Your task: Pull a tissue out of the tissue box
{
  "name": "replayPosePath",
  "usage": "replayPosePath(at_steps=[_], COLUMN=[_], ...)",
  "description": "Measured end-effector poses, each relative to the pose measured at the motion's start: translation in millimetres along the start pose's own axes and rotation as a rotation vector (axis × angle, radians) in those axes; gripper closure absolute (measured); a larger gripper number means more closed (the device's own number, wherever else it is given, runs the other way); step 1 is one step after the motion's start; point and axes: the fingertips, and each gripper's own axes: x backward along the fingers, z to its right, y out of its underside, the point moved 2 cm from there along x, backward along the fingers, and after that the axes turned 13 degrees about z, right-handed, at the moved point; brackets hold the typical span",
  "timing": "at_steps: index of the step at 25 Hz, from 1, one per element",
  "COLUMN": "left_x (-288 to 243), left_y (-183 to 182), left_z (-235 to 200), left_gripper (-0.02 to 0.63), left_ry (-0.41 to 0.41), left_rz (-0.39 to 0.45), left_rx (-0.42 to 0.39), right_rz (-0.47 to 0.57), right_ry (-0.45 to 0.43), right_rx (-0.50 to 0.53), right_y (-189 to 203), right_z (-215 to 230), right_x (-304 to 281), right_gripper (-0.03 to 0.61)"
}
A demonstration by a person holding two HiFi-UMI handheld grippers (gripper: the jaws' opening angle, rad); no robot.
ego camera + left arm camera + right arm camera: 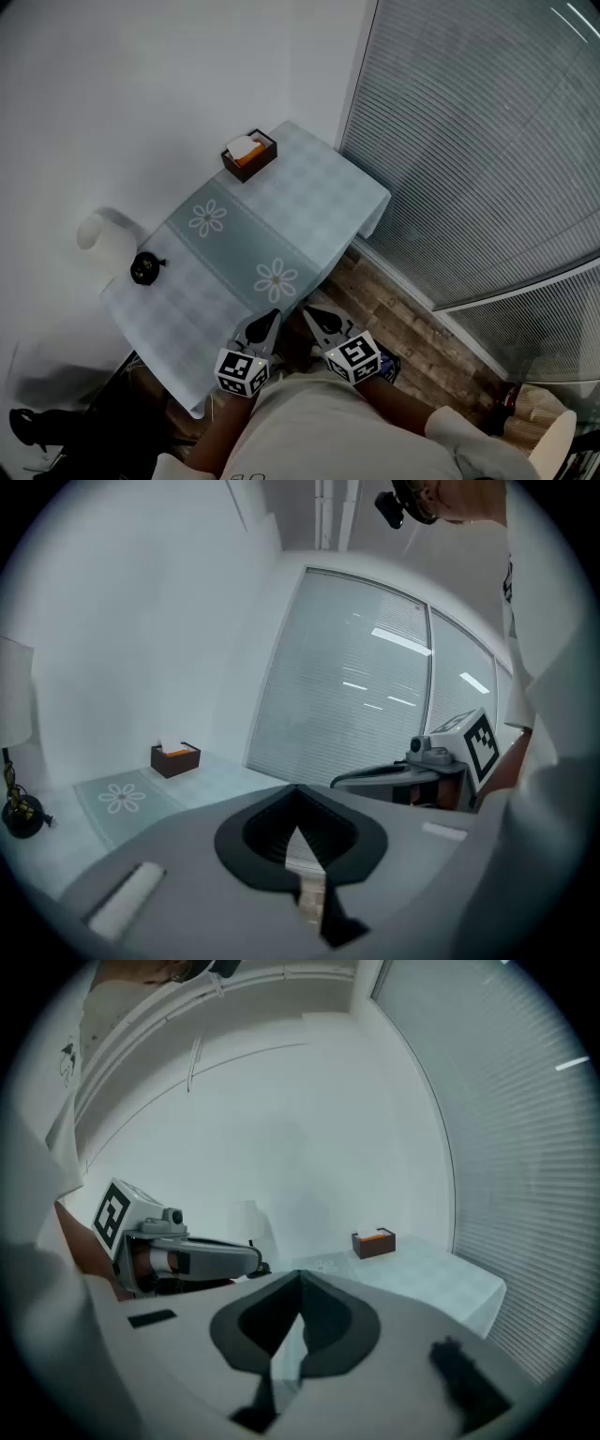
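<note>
A dark brown tissue box (249, 156) with an orange inside and a white tissue sticking out stands at the far end of the table (309, 202). It shows small in the left gripper view (175, 759) and the right gripper view (374, 1242). My left gripper (269, 323) and right gripper (314, 320) hang side by side at the table's near edge, far from the box. Both are shut with nothing between the jaws, as the left gripper's own tips (298, 789) and the right gripper's own tips (301, 1275) show.
The table wears a pale green checked cloth with two white flowers (276, 278). A white lamp (106, 242) and a small black round object (144, 268) stand at its left end. Grey blinds (487, 141) cover the window on the right, over wood flooring (412, 323).
</note>
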Motion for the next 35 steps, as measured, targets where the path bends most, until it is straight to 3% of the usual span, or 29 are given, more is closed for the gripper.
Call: replayPosePath(at_steps=[8, 14, 22, 28, 35], left_x=[8.9, 15.3, 22.1, -10.8, -96.0], left_y=[0.8, -2.9, -2.8, -8.3, -16.2], left_z=[-13.5, -25.9, -52.5, -68.0, -97.6], left_gripper=[0.607, 0.607, 0.607, 0.607, 0.607], left_ry=[0.007, 0.036, 0.079, 0.070, -0.001], left_rz=[-0.013, -0.007, -0.014, 0.004, 0.009], left_rx=[0.008, 0.012, 0.022, 0.038, 0.018], right_rz=[-0.010, 0.002, 0.005, 0.008, 0.021], right_ry=[0.007, 0.044, 0.101, 0.109, 0.075], right_rx=[0.009, -0.058, -0.031, -0.003, -0.022], right_y=[-0.5, 2.3, -2.1, -11.5, -21.8], right_z=[-8.5, -10.1, -6.5, 35.5, 129.7], right_x=[-10.6, -25.1, -46.3, -68.0, -112.8], right_gripper=[0.566, 0.566, 0.563, 0.564, 0.565])
